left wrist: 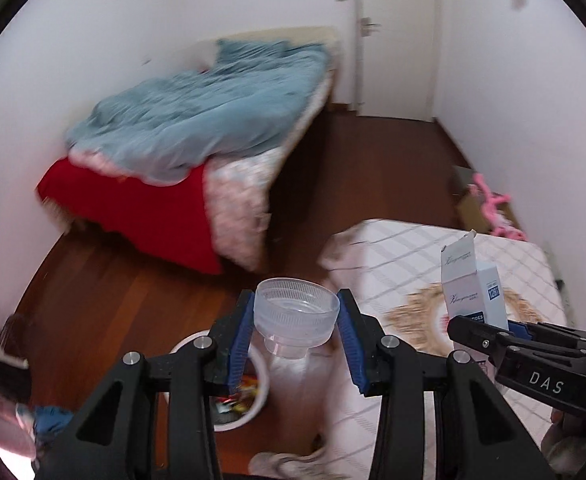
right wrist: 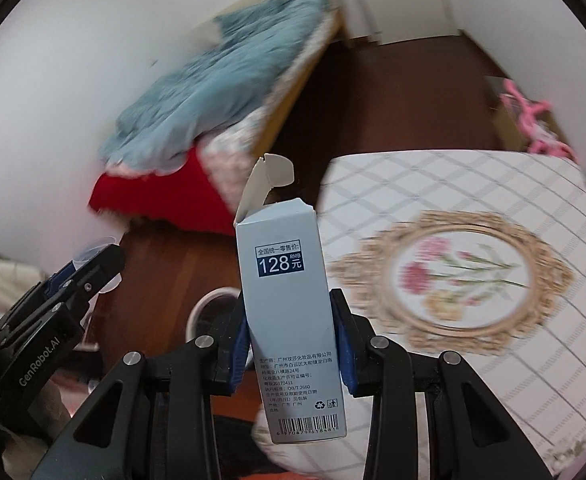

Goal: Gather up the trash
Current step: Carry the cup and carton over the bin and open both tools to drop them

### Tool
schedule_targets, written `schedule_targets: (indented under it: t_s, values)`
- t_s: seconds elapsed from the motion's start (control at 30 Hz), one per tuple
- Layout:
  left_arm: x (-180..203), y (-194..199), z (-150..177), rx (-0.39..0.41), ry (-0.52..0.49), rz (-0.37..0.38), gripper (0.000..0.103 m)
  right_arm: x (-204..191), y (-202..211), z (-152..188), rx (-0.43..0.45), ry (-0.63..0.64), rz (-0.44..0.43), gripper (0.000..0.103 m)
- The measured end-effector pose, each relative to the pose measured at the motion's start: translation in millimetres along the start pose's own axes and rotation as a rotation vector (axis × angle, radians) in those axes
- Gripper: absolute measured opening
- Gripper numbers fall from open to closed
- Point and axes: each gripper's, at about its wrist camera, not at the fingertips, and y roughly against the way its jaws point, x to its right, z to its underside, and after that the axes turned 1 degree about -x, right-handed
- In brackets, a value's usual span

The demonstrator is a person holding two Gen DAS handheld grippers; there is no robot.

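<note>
Carton [right wrist: 293, 304] label: "128 RMB"

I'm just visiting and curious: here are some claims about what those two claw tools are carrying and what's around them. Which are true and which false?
1. The left gripper holds a clear plastic bottle. True.
2. The right gripper is empty. False: it is clamped on a pale blue carton.
3. The carton's top flap is open. True.
4. The white waste bin on the floor is empty. False: colourful wrappers lie inside it.
5. The bed has a green blanket. False: its cover is light blue, over a red sheet.
</note>
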Motion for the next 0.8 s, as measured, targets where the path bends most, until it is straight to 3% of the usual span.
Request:
schedule_targets:
  t_s: [0.2, 0.37, 0.6, 0.8]
  values:
    - [-90.6, -52.0, 25.7, -0.102, 0.115, -0.09, 0.038, -78.9, -96.6, 3.1, -0.133, 0.081, -0.043, 0.039]
    - [-147.8, -119.9, 55.9, -0.233, 0.199, -0.118, 0.038, -114.8, -201.5, 18.9, -0.277, 0.107, -0.038, 0.039]
    - [-199.6, -212.6, 100.1, -0.39, 0.291, -0.107, 0.038, -126.3, -344.3, 50.1, -0.472, 0.092, 0.002, 0.038]
    - [-216.2, -256.3, 119.6, -0.478, 0.346, -0.066, 0.038, -135.4, -418.5, 68.6, -0.556, 0.082, 0.017, 0.039]
